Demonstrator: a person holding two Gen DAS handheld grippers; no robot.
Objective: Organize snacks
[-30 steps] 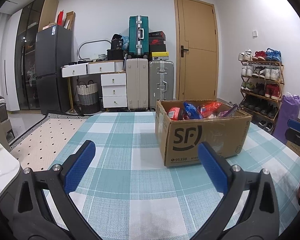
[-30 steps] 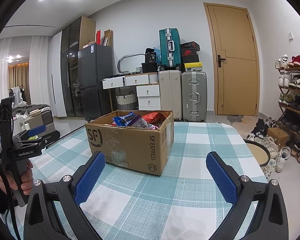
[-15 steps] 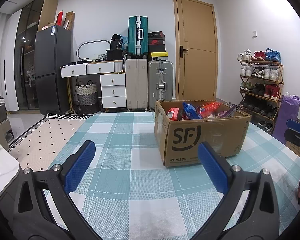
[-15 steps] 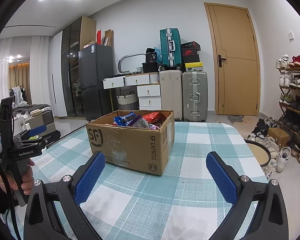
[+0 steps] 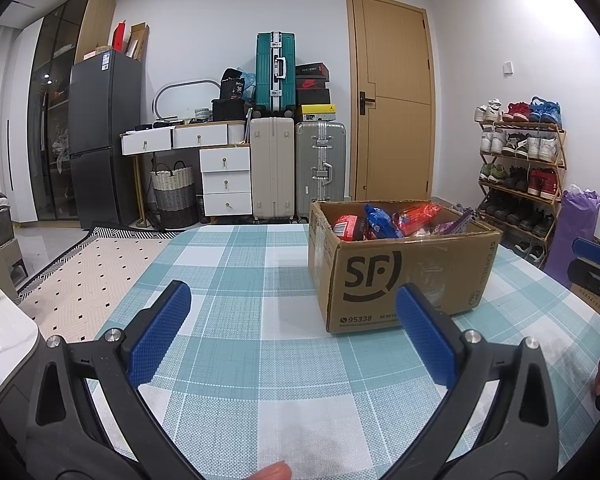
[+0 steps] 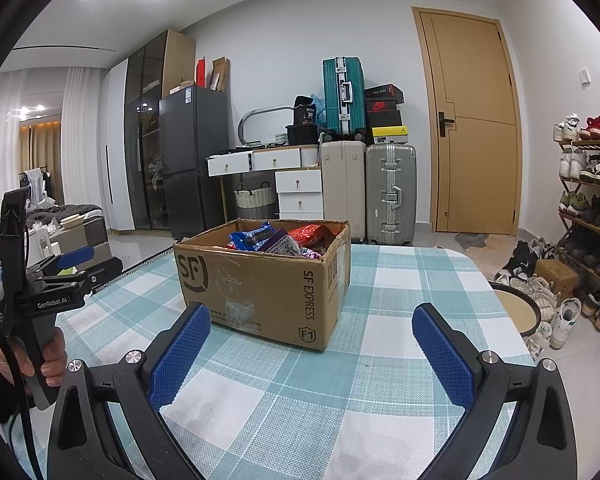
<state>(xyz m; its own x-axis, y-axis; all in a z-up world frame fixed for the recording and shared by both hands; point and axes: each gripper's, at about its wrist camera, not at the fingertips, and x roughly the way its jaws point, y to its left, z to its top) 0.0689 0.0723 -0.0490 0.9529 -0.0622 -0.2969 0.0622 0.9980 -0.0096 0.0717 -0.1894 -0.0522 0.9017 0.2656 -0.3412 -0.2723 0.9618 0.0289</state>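
An open cardboard SF box (image 5: pixel 404 276) stands on the checked tablecloth (image 5: pixel 240 280), holding several snack packets (image 5: pixel 384 222) in red, blue and purple. It also shows in the right wrist view (image 6: pixel 268 280) with the snack packets (image 6: pixel 284 238) inside. My left gripper (image 5: pixel 292 316) is open and empty, above the cloth, short of the box and to its left. My right gripper (image 6: pixel 312 336) is open and empty, just short of the box's near right corner. The left gripper also shows at the left edge of the right wrist view (image 6: pixel 76 258).
Behind the table stand suitcases (image 5: pixel 276 168), a white drawer unit (image 5: pixel 224 176), a dark fridge (image 5: pixel 100 140) and a wooden door (image 5: pixel 392 100). A shoe rack (image 5: pixel 520 176) is at the right. A round stool (image 6: pixel 516 312) stands off the table's right edge.
Almost nothing has moved. The box has shifted very slightly left in the left wrist view; both grippers stay open.
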